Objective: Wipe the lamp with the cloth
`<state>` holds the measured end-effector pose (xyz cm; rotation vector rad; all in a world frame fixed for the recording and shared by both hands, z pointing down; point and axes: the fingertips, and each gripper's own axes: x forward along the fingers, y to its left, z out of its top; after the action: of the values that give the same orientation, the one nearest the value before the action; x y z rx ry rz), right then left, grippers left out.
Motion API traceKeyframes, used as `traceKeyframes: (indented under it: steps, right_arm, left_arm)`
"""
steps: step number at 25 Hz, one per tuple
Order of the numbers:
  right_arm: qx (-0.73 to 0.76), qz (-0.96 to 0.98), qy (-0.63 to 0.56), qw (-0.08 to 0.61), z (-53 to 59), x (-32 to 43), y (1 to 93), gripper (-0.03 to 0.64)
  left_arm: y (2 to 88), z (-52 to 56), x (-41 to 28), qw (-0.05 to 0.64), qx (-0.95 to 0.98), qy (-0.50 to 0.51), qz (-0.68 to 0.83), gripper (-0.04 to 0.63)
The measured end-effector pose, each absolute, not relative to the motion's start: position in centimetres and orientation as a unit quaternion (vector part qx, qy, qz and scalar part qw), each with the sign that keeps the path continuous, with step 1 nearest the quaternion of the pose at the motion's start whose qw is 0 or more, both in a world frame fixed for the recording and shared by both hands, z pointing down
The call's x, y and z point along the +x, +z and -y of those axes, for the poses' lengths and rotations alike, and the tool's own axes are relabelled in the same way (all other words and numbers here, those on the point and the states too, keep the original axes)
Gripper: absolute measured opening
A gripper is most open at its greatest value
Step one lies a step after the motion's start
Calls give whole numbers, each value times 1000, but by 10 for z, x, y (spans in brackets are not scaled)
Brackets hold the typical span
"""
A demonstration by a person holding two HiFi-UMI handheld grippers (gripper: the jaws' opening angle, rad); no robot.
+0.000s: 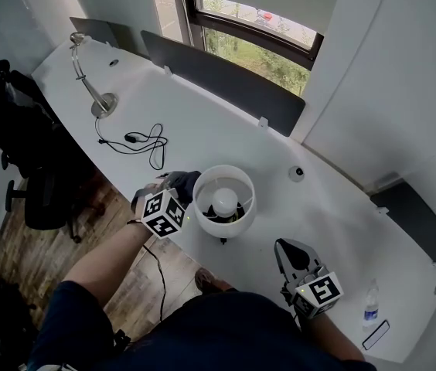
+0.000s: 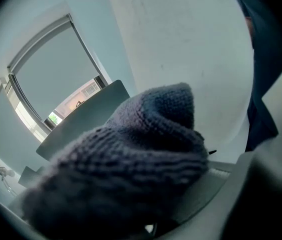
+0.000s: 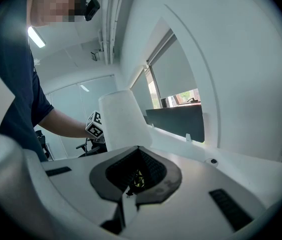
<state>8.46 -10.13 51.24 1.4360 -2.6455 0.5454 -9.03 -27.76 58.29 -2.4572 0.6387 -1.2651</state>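
Note:
A table lamp with a white drum shade [image 1: 224,199] stands on the white desk [image 1: 202,130]; its bulb shows from above. My left gripper [image 1: 173,198] is shut on a dark grey knitted cloth [image 1: 182,182], which is pressed against the shade's left side. In the left gripper view the cloth [image 2: 131,169] fills the lower half and hides the jaws, with the white shade [image 2: 181,49] just behind it. My right gripper [image 1: 287,250] hovers near the desk's front edge, right of the lamp, shut and holding nothing. The right gripper view shows the shade [image 3: 123,119] ahead of its jaws [image 3: 131,181].
A silver desk lamp [image 1: 94,83] and a coiled black cable [image 1: 137,140] lie at the far left. A grey partition [image 1: 226,79] runs along the back edge. A small round object [image 1: 297,173] sits right of the lamp, a water bottle [image 1: 370,304] at the right end. A black chair [image 1: 17,130] stands at left.

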Motion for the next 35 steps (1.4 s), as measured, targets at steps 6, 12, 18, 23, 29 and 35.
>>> traceKeyframes:
  steps: [6,12,18,23,29,35]
  right_arm:
    - [470,865,170,45,100,85,511,5]
    - [470,866,163,44,96,84,505,5]
    - [462,874,148,34,95,75,492,5]
    - [458,879,134,26,95,67,483,5]
    - [449,885,126,14,94,57,474,5]
    - [437,891,121,13,90,47,470,5]
  left_arm:
    - [599,271,-103,117,-852,-452,-236,49]
    - [603,258,-129,67,-843,-456,-279,49]
    - [584,232,-144,39,-847,-436,-300,49]
    - [564,194,-141,24,-862,-406,-304,49]
    - [540,148,-122,6,-884,-361,-299,49]
    - [503,108,-87,-1,-914,-297,-276,49]
